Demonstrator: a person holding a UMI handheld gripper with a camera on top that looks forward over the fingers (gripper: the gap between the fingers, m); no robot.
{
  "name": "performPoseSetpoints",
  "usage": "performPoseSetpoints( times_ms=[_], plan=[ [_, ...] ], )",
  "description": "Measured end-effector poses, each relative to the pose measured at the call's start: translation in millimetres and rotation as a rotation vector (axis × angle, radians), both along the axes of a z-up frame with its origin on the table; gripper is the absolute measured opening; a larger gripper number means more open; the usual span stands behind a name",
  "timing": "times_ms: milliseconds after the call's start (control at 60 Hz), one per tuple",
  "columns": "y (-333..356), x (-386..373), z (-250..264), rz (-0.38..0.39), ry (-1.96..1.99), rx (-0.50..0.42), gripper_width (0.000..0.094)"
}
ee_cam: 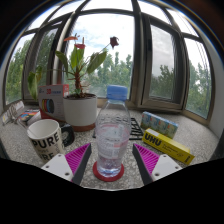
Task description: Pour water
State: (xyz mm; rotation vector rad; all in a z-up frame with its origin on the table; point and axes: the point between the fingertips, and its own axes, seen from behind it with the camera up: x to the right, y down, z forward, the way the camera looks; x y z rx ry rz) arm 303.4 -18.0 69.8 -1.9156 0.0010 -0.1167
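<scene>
A clear plastic water bottle with a light blue cap stands upright on a red coaster on the speckled stone table. It stands between my gripper's two fingers, with a small gap at each side. The magenta pads flank its lower body and the gripper is open. A white mug with dark lettering stands to the left of the bottle, just beyond the left finger.
A plant in a white pot stands behind the mug and bottle. A yellow box lies to the right of the bottle, a pale green box behind it. A curved bay window rings the table.
</scene>
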Motion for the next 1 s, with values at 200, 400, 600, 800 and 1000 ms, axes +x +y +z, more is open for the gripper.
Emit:
performPoseSetpoints(
  times_ms=[200,400,600,800,1000],
  plan=[
    [-66.0,-11.9,39.3,-0.042,-0.024,-0.044,0.0854],
    [-150.0,-29.0,61.6,-0.100,-0.006,-0.101,0.0854],
    [-207.5,-40.1,75.8,-0.138,-0.007,-0.104,0.0856],
    [-235.1,-36.7,81.9,-0.192,-0.002,-0.106,0.0857],
    [-240.8,-42.7,80.0,-0.186,0.006,-0.113,0.0859]
  ],
)
